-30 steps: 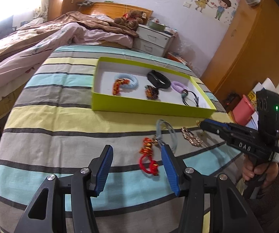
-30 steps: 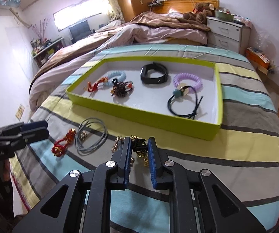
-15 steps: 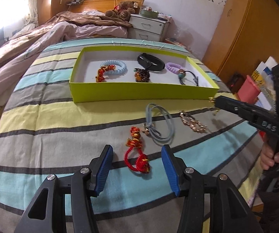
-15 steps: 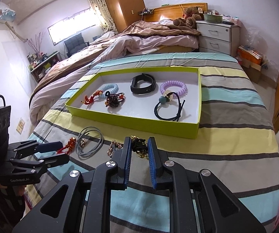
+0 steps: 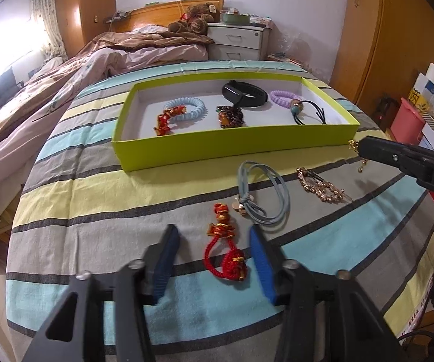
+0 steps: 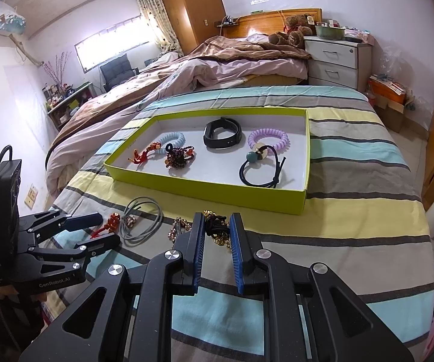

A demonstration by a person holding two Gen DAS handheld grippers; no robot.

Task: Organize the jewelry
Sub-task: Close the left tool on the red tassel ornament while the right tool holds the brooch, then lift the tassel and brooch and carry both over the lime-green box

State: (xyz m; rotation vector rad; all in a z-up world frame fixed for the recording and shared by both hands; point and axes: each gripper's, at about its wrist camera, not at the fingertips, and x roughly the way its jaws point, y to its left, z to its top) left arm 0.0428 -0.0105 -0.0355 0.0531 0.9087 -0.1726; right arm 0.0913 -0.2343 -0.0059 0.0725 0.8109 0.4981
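Note:
A lime-green tray (image 5: 235, 147) (image 6: 204, 190) on the striped cloth holds several hair ties and bracelets and a black wristband (image 5: 245, 94). In front of it lie a red knotted cord bracelet (image 5: 227, 247) (image 6: 108, 224), a grey cord loop (image 5: 262, 193) (image 6: 141, 220) and a gold chain piece (image 5: 322, 185). My left gripper (image 5: 213, 259) (image 6: 96, 229) is open, low over the cloth, its fingers on either side of the red bracelet. My right gripper (image 6: 216, 235) (image 5: 358, 147) is shut on a black-and-gold chain bracelet (image 6: 217, 230), held just above the cloth near the tray's front right corner.
The table edge runs close on the right, with a pink bin (image 5: 407, 120) and papers beyond it. An unmade bed (image 6: 186, 69) lies to the left and behind, and a white nightstand (image 6: 337, 57) stands at the back.
My left gripper has moved forward and down, so the red bracelet now lies between its fingers. My right gripper has kept hold of the chain bracelet and lifted slightly.

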